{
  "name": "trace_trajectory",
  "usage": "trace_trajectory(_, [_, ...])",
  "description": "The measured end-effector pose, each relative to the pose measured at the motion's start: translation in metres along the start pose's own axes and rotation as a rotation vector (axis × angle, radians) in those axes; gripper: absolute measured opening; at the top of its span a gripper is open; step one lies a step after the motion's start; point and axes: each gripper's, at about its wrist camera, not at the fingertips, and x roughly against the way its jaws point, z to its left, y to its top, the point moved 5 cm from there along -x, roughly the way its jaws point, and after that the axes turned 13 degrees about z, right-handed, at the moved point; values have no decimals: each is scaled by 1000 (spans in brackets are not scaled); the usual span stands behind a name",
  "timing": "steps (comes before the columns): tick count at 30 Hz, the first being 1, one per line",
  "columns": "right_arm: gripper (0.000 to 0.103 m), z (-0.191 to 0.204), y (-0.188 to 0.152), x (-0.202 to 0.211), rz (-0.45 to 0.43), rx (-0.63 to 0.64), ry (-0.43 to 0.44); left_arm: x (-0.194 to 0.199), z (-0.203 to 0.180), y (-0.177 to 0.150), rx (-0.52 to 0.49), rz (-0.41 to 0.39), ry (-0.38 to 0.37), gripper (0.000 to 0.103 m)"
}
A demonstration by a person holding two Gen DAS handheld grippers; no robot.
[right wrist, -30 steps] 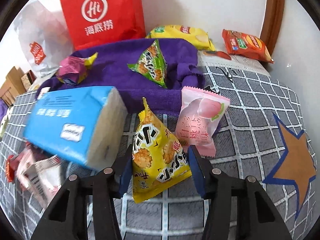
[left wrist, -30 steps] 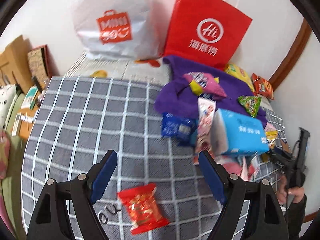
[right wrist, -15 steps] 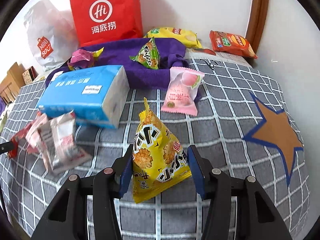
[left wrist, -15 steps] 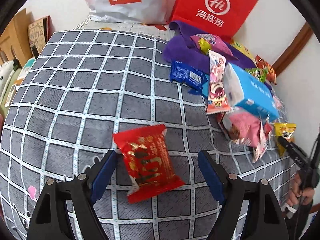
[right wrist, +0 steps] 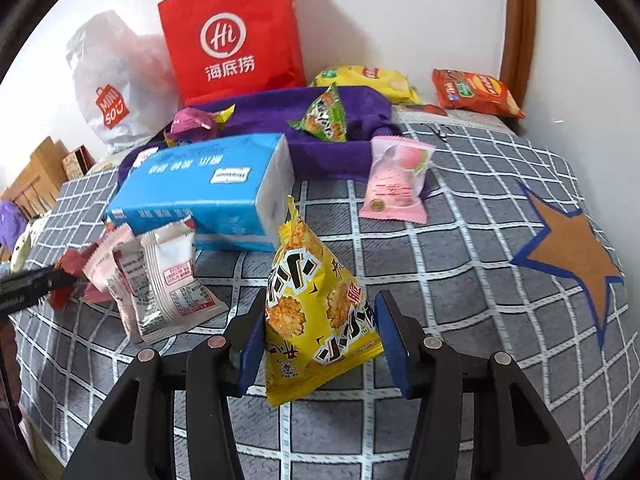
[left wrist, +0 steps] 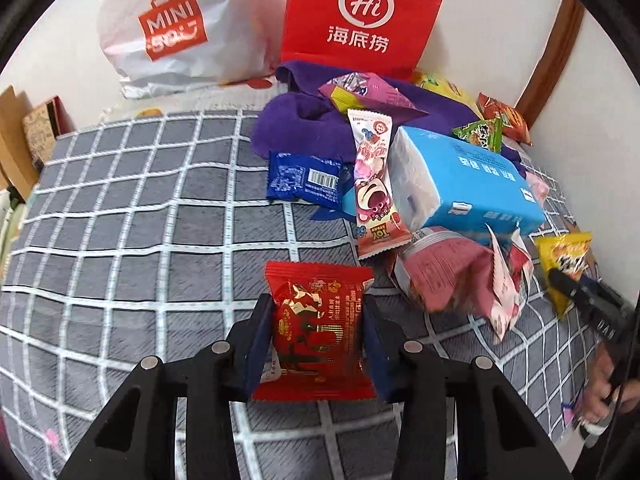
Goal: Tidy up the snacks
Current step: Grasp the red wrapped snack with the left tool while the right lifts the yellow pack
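Snacks: one packet in each tool, rest piled on grey checked bed cover (left wrist: 120, 208).
L wrist view: left tool (left wrist: 318, 336) jaws closing w/ red snack packet (left wrist: 318, 328) between them, both pads at its edges, packet lying on the cover. Same view only: blue barcode packet (left wrist: 306, 178), long pink Toy Story packet (left wrist: 374, 188), both just left of blue tissue pack (left wrist: 468, 184); a hand (left wrist: 608, 384) at right edge. R wrist view: right tool (right wrist: 318, 332) pinching yellow pyramid packet (right wrist: 316, 312), upright, tip above the pads. Same view only: pink peach packet (right wrist: 396, 180) resting partly on purple cloth (right wrist: 332, 152); brown star (right wrist: 572, 256) printed on cover. Both views: red Hi bag (right wrist: 236, 36), white Miniso bag (left wrist: 172, 28) against wall.
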Motion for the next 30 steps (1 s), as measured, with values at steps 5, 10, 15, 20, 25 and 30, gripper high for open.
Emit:
trace_trajectory(5, [52, -1, -5, -8, -30, -16, 16, -9, 1, -3, -19, -30, 19, 48])
trace_trajectory(10, [53, -2, -1, -12, -17, -31, 31, -12, -10, -10, -67, -90, 77, 58])
trace_trajectory(15, [56, 1, 1, -19, 12, -11, 24, -14, -14, -9, -88, -79, 122, 61])
trace_trajectory(20, [56, 6, 2, -21, 25, 20, -22, -16, -18, -9, -111, -61, 115, 70])
trace_trajectory(25, [56, -1, 2, -18, 17, -10, 34, -14, -18, -9, -105, -63, 91, 70])
trace_trajectory(30, [53, -2, 0, -15, 9, -25, 20, -10, -15, -13, -111, -75, 115, 43])
